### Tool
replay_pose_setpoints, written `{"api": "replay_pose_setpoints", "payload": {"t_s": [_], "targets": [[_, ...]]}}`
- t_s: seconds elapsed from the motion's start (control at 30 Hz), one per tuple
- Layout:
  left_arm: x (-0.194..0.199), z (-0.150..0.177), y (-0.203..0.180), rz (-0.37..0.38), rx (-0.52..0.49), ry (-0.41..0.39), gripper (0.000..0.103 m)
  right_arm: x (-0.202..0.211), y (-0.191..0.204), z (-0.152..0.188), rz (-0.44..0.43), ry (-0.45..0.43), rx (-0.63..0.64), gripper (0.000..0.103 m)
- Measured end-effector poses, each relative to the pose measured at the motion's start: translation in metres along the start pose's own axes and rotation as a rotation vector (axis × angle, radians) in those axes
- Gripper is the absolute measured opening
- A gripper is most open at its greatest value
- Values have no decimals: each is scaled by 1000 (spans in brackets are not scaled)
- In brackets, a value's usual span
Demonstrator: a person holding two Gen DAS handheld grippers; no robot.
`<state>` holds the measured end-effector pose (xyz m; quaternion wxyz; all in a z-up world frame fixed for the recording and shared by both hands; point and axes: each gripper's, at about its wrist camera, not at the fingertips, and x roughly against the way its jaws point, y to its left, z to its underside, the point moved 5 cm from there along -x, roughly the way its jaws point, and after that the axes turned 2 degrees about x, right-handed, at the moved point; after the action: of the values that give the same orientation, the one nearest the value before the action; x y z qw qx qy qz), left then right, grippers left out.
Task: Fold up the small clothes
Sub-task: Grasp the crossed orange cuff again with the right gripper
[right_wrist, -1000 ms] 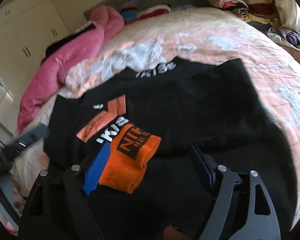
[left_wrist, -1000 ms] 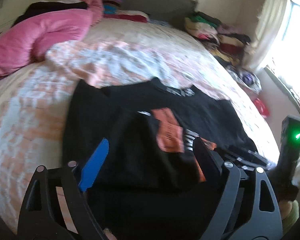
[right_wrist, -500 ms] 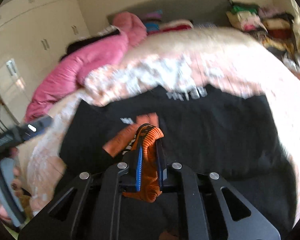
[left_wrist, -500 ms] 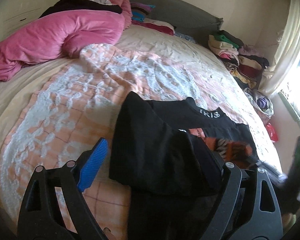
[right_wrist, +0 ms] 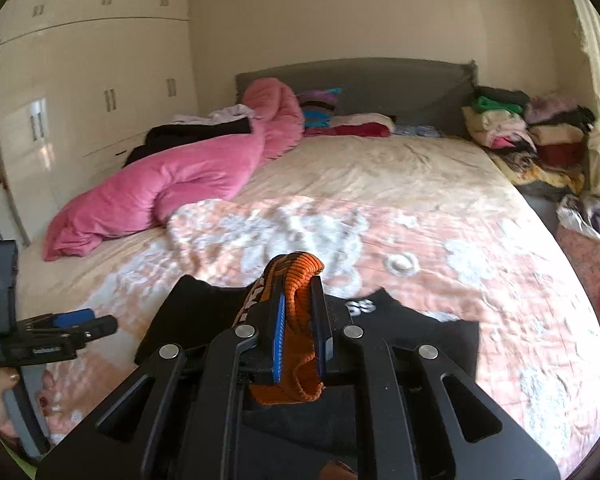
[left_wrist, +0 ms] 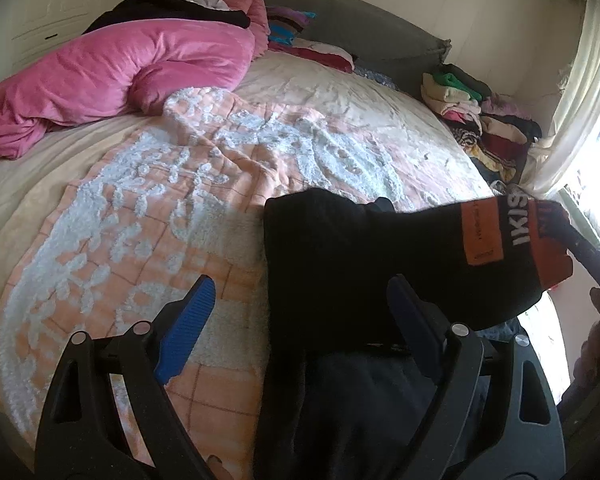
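A black garment [left_wrist: 360, 256] with an orange cuff [left_wrist: 548, 244] and white lettering lies on the bed at the near edge. My right gripper [right_wrist: 298, 320] is shut on the orange ribbed cuff [right_wrist: 296, 272] and holds it lifted above the black body [right_wrist: 196, 312]; the sleeve stretches up to the right in the left wrist view. My left gripper [left_wrist: 300, 316] is open, its blue-padded fingers [left_wrist: 188, 320] over the blanket and the garment's near edge, holding nothing. It also shows at the left of the right wrist view [right_wrist: 60, 332].
The bed carries a peach and white blanket [left_wrist: 160, 208], a pink duvet [left_wrist: 120, 68] at the far left and folded clothes by the headboard [right_wrist: 340, 124]. A clothes pile [right_wrist: 512, 132] sits at the far right. Wardrobes [right_wrist: 80, 92] stand left.
My right gripper closed on the orange cuff and lifted it up and right, pulling the sleeve with it. My left gripper stayed open and drew back leftward.
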<state>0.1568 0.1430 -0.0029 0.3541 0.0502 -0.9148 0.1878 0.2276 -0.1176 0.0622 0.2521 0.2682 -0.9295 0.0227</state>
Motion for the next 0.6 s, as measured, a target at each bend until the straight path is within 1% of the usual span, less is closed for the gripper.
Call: {"api": "replay_pose_setpoints", "payload": {"t_s": [0.27, 0.43, 0.6], "targets": [[-13, 2, -21, 5, -42, 23, 80, -7, -41, 34, 106, 41, -62, 11], [-26, 3, -44, 7, -99, 31, 80, -14, -52, 51, 148, 76, -79, 11], [-45, 5, -60, 3, -130, 58, 80, -18, -63, 63, 180, 107, -100, 11]]}}
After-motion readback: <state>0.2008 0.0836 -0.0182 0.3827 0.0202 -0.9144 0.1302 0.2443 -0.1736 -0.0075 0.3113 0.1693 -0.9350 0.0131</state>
